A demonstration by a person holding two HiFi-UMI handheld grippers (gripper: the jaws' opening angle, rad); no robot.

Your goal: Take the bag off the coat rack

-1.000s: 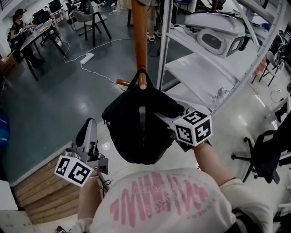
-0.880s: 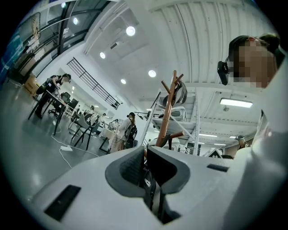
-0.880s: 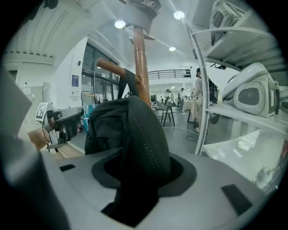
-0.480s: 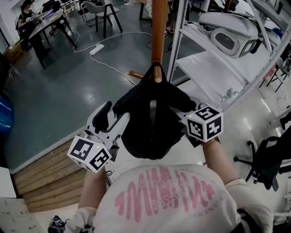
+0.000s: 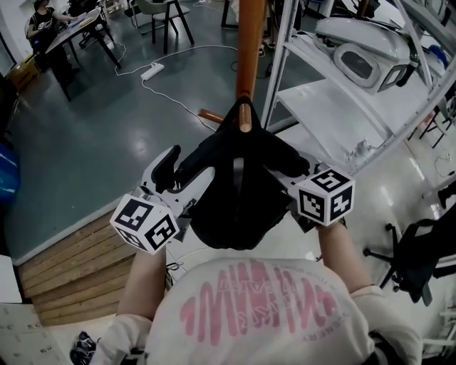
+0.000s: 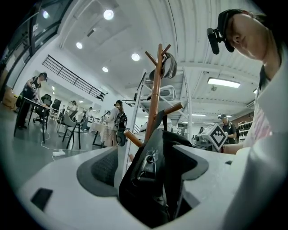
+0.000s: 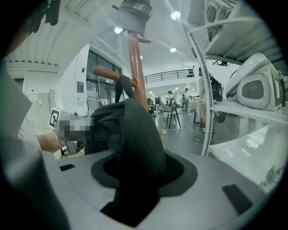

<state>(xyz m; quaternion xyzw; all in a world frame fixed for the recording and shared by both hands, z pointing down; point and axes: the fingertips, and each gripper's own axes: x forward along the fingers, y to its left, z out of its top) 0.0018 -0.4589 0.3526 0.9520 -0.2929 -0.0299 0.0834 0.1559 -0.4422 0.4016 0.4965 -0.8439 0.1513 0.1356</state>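
A black bag [image 5: 235, 196] hangs by its top loop from a peg [image 5: 244, 118] of the wooden coat rack [image 5: 249, 50]. My left gripper [image 5: 187, 167] is at the bag's left side. Its jaws have just been opening and stand wide around a zippered part of the bag [image 6: 150, 175], with a gap beside the left pad [image 6: 104, 167]. My right gripper [image 5: 282, 180] is at the bag's right side, shut on a thick fold of it [image 7: 137, 143]. Its jaws have just closed in on the fold, then eased a little. The coat rack [image 7: 135, 67] rises right behind it.
A white shelf rack [image 5: 335, 93] holding a white device [image 5: 356, 53] stands close on the right of the pole. A wooden platform [image 5: 64, 278] lies lower left, a power strip [image 5: 153, 70] and cable on the floor beyond. A black office chair [image 5: 417, 253] stands far right. A cap [image 7: 133, 13] tops the rack.
My left gripper came up from the lower left to the bag, and its jaws went from shut to wide around the bag's left side. The right gripper kept its place on the bag.
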